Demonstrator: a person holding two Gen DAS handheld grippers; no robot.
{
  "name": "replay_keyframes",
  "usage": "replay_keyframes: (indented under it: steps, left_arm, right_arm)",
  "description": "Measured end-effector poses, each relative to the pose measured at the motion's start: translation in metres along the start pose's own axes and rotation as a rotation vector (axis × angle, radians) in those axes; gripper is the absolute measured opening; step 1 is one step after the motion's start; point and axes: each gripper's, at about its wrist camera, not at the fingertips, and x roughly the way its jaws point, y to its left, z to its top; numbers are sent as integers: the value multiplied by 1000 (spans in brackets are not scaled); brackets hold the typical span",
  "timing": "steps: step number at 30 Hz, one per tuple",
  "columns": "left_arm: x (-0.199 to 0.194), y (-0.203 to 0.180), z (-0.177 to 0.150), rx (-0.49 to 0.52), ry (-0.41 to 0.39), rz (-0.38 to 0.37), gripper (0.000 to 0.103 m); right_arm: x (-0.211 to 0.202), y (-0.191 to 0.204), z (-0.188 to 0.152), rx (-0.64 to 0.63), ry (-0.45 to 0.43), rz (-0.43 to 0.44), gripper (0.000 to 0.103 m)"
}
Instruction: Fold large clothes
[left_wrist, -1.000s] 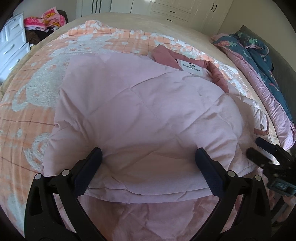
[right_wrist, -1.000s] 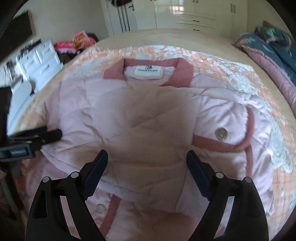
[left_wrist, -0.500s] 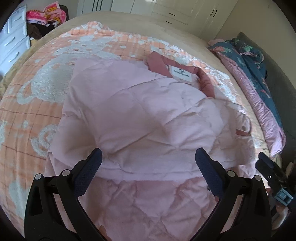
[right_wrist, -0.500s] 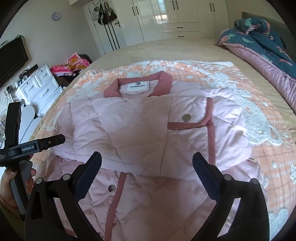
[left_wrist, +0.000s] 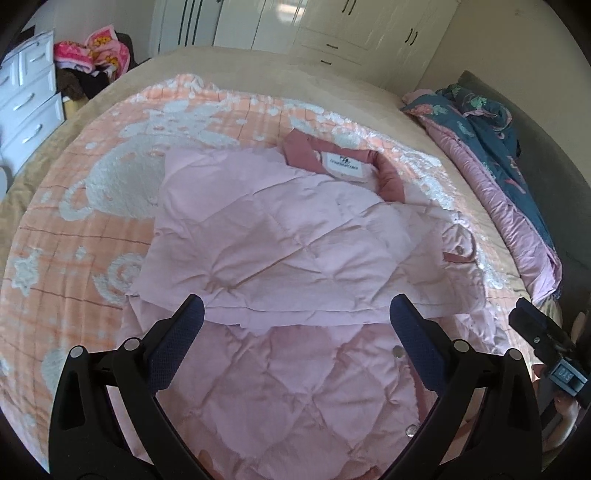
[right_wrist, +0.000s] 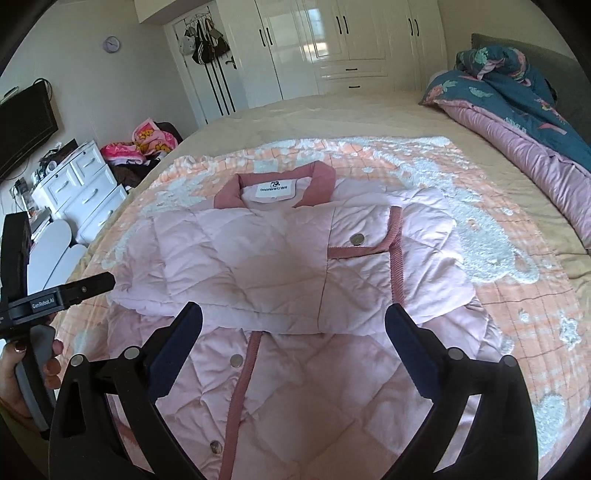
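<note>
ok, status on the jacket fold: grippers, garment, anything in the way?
Left gripper open, empty. Right gripper open, empty. Pink quilted jacket flat on the blanket, sides folded in, lower part unfolded. Nothing on the jacket.

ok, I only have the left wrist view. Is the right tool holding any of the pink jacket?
Observer: No. The right tool stands open above the pink jacket, with nothing between its fingers.
Operator: I only get a sliver of the pocket side. How does it lie?
Observer: It lies flat. The dark pink trim runs down the right side of the folded layer, and the snap faces up.
Operator: Anything past the drawers on my left edge?
Observer: A dark TV hangs on the wall above the white drawers.
</note>
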Motion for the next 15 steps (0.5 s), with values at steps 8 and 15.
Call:
replay_keyframes:
  steps: [8,15]
  left_arm:
    - [-35,-14,-2,21,-73,-16,95]
    - [-64,-27,-12,36,-119,-11,95]
  right_arm:
    - [-27,8,-4,-35,-18,-5,99]
    - [-56,11,-7,-56,-47,1,99]
